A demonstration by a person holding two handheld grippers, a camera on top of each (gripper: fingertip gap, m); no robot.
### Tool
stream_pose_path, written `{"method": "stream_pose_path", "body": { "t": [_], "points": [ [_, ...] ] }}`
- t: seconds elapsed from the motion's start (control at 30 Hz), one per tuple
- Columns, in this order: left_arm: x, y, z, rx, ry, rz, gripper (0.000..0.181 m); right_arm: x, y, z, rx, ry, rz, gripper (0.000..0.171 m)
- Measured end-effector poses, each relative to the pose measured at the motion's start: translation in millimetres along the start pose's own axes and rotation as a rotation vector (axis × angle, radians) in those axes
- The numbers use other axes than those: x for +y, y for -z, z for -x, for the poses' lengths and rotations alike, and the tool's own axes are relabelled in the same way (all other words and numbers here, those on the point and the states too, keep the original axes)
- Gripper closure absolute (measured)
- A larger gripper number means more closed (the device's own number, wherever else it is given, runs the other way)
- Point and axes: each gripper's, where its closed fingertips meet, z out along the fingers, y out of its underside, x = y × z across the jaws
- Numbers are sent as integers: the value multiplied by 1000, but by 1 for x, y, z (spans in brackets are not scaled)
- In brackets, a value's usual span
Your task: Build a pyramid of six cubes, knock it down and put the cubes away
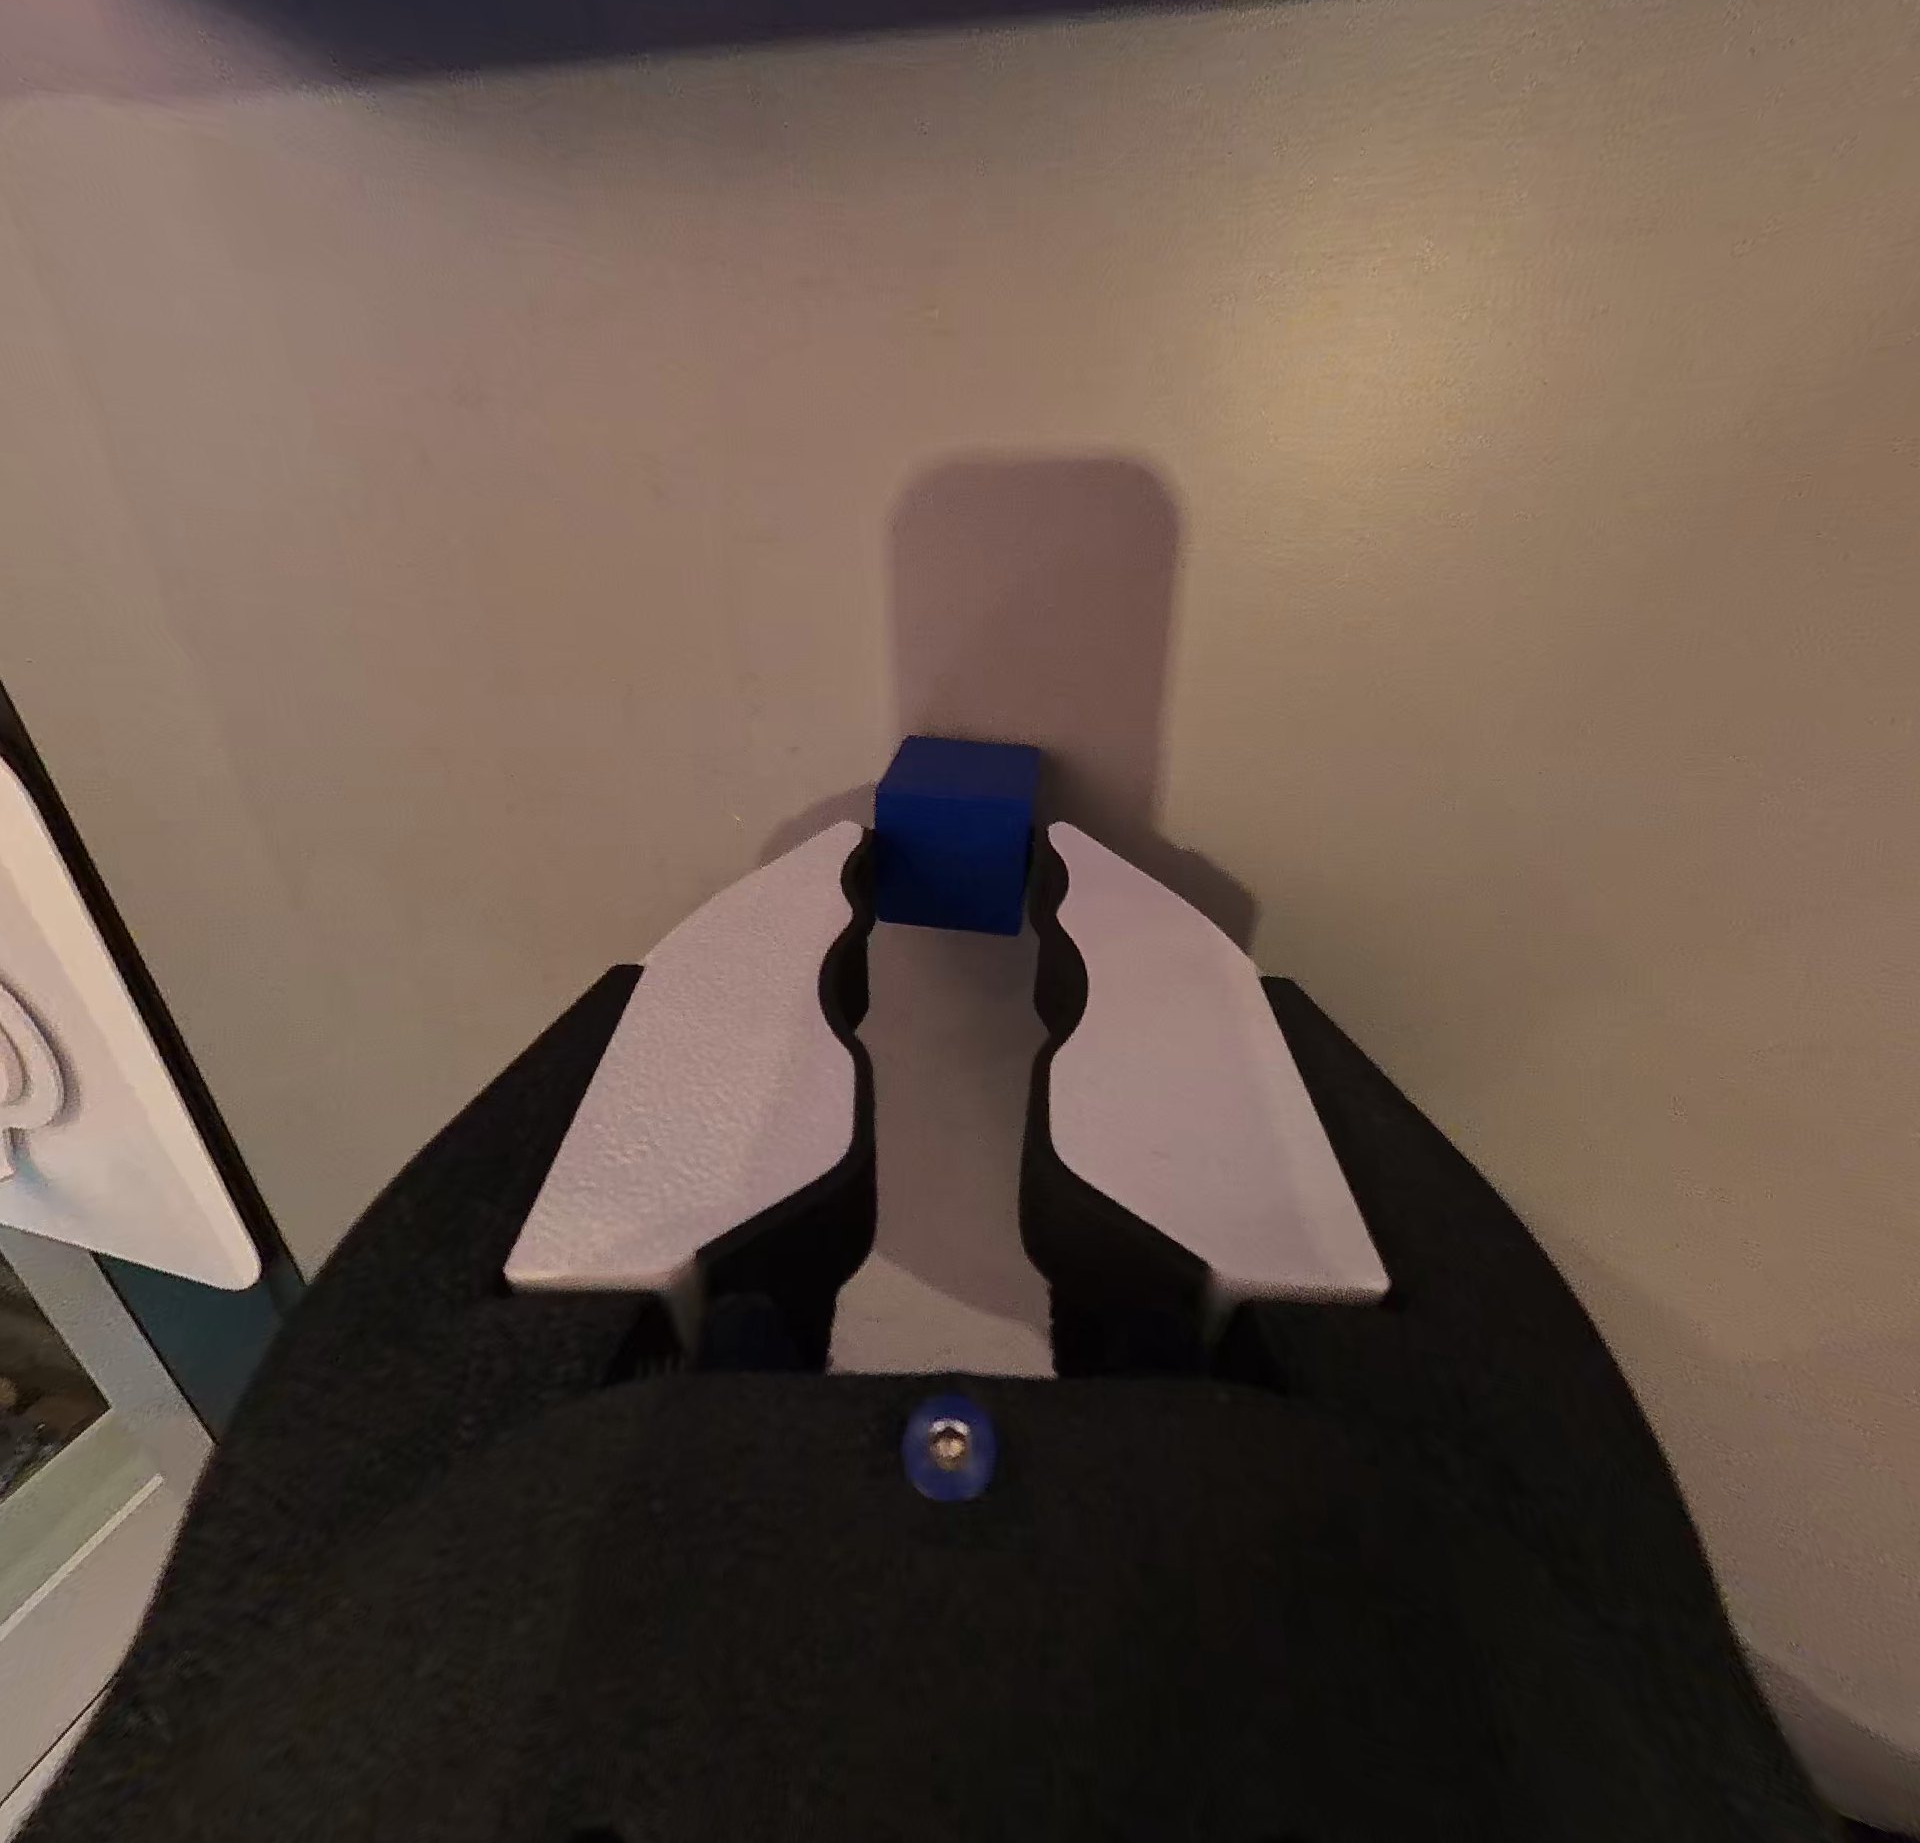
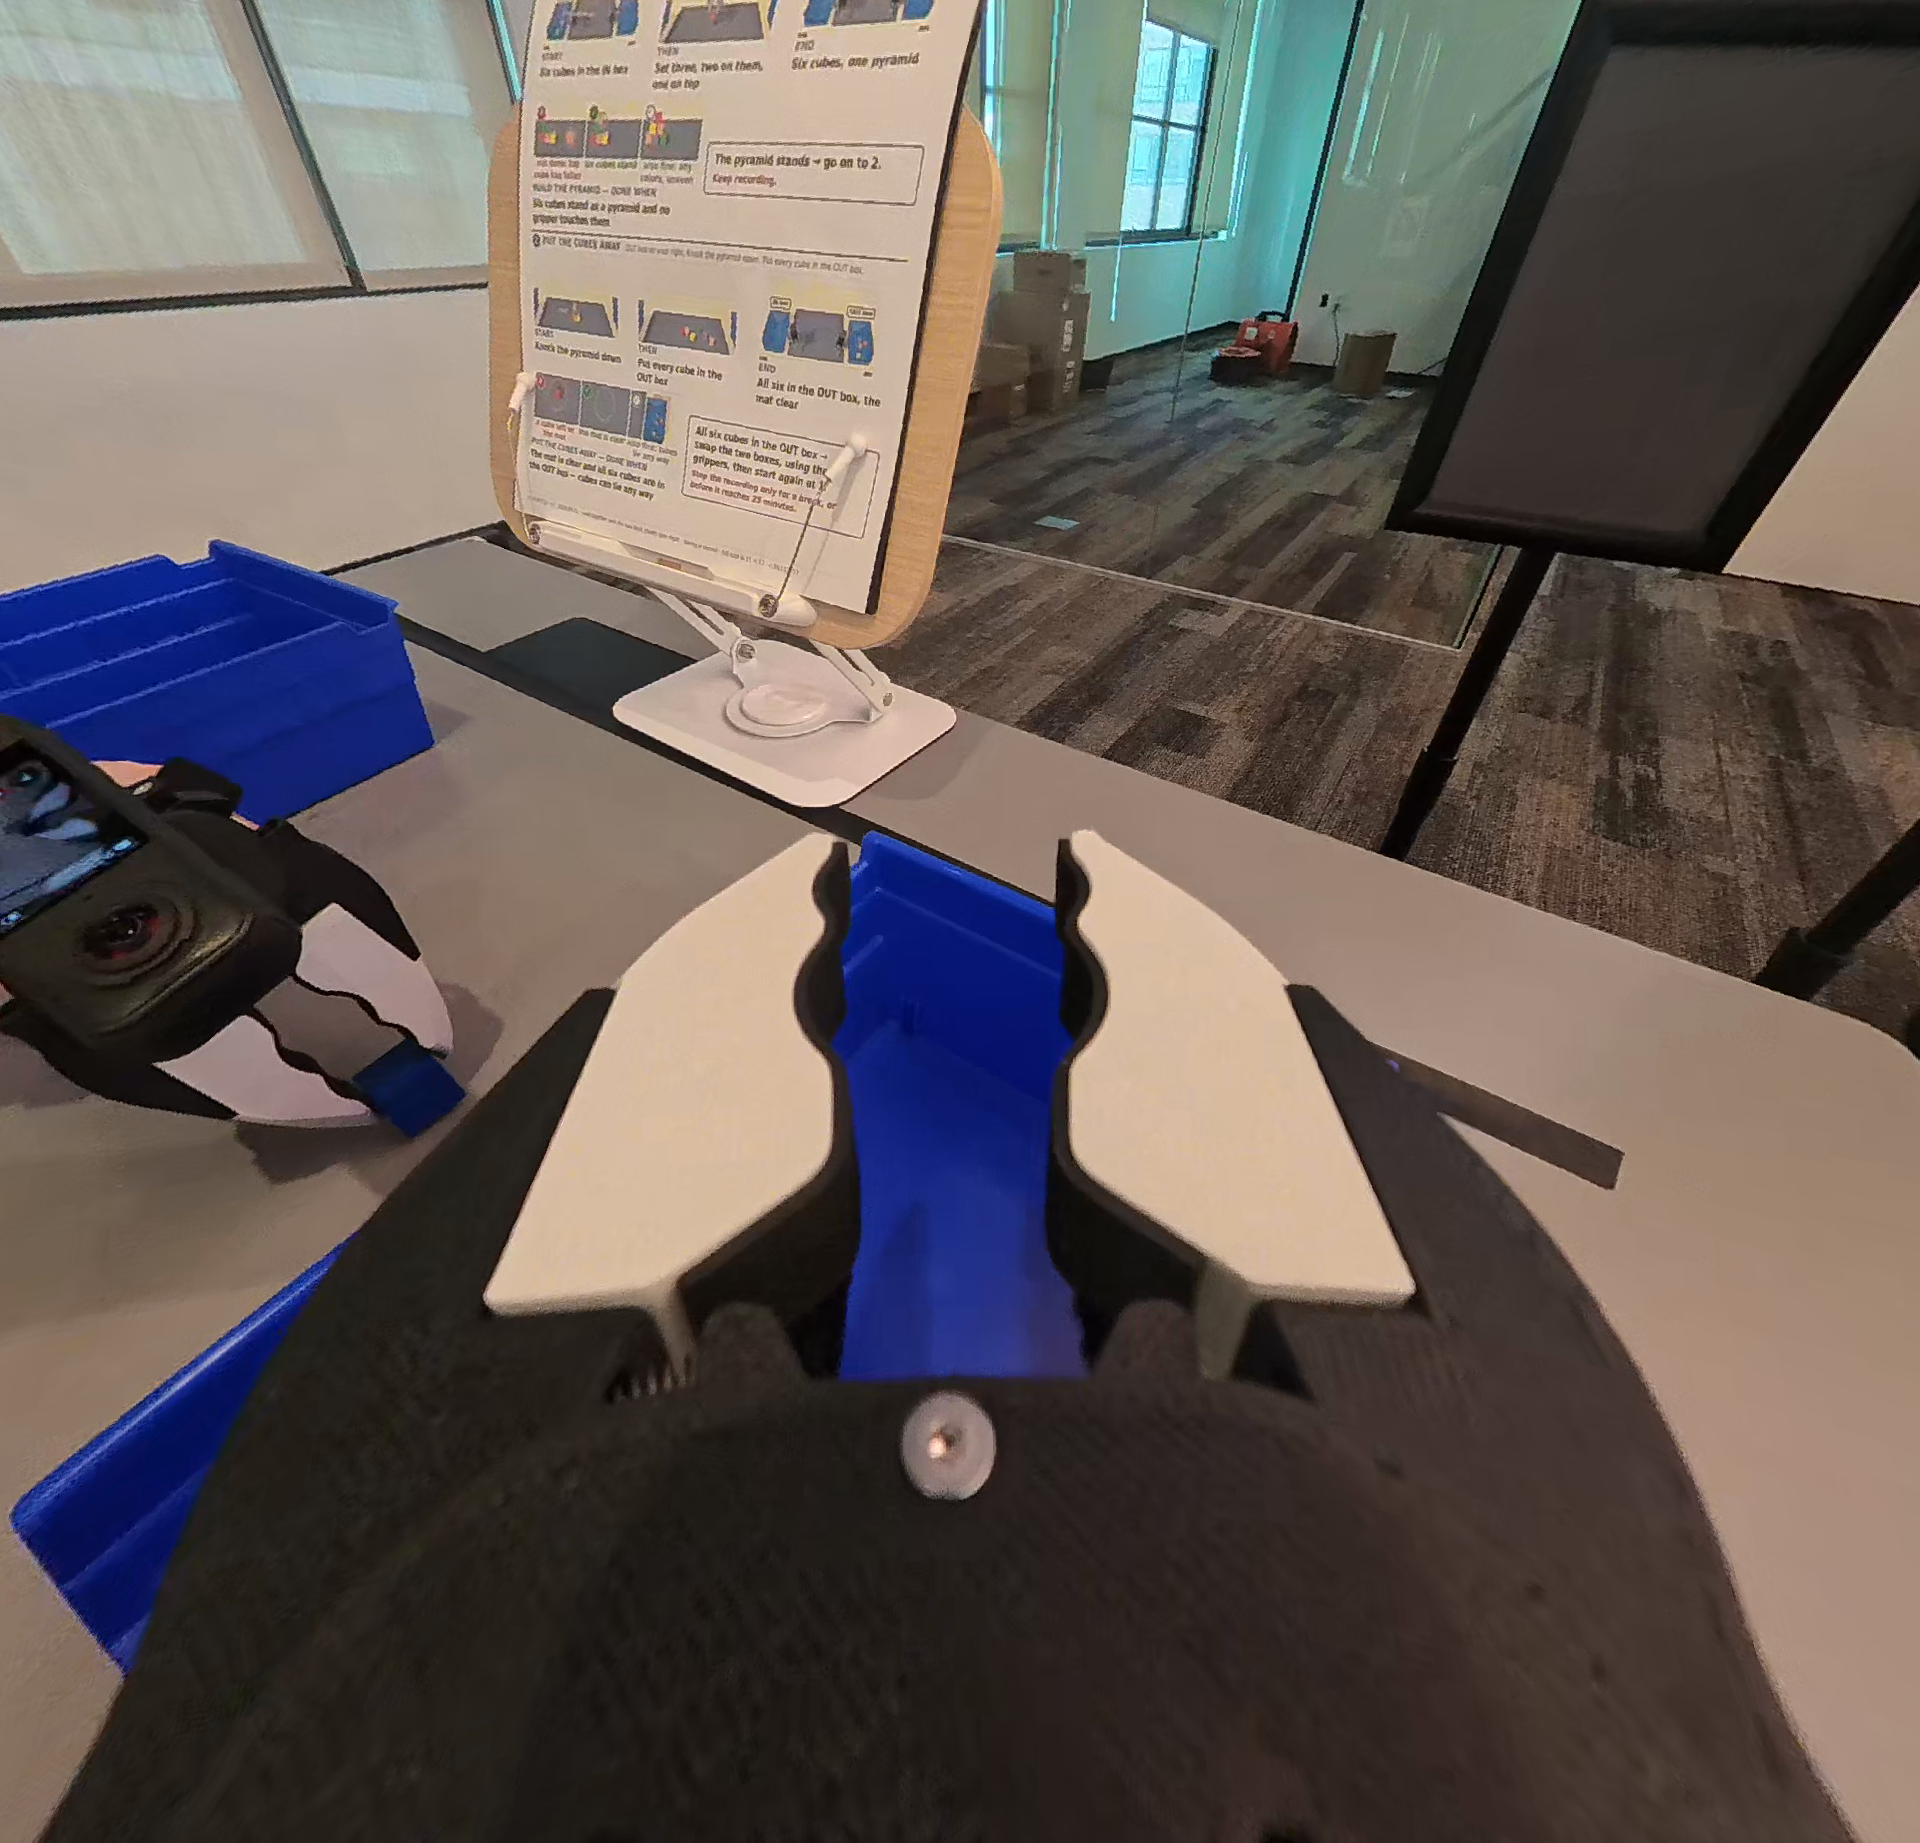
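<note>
grey table [image 2: 1351, 962] bears two blue bins [image 2: 208, 650], white stand [image 2: 790, 733].

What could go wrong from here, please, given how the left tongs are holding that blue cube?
1. The left tongs pinch the blue cube only at their very tips, so it may slip or twist out if moved quickly.
2. The right tongs hang open over the near blue bin, right beside the left ones; the two could bump as the cube travels.
3. The cube sits low over the grey table, so it might scrape.

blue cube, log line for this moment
left gripper shut on blue cube | right gripper open, empty, above blue bin
</note>
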Motion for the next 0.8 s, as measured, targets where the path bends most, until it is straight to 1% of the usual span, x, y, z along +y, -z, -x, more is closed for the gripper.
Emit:
{"method": "stream_pose_path", "body": {
  "t": [0.17, 0.27, 0.37, 0.47, 0.57, 0.67, 0.73, 0.8],
  "points": [
    [-3, 0, -1, 31, 32, -24, 153, 6, -1, -3, -8, -21, 14, 132],
    [-8, 6, 2, 28, 43, -75, 144, 7, -2, -4, -12, -23, 15, 132],
    [-5, 30, 7, -19, 39, -133, 144, 7, -1, -4, -14, -24, 12, 132],
    [13, 78, 19, -134, 82, -227, 144, 6, 1, -5, -18, -30, 0, 132],
    [56, 138, 30, -261, 175, -342, 141, 2, 5, -6, -25, -38, -27, 132],
    [124, 187, 36, -354, 290, -396, 139, -5, 8, -6, -34, -51, -63, 132],
    [170, 203, 31, -376, 346, -400, 141, -7, 10, -8, -24, -61, -79, 132],
    [212, 200, 21, -347, 402, -358, 142, -7, 11, -8, -25, -70, -82, 132]
  ]
}}
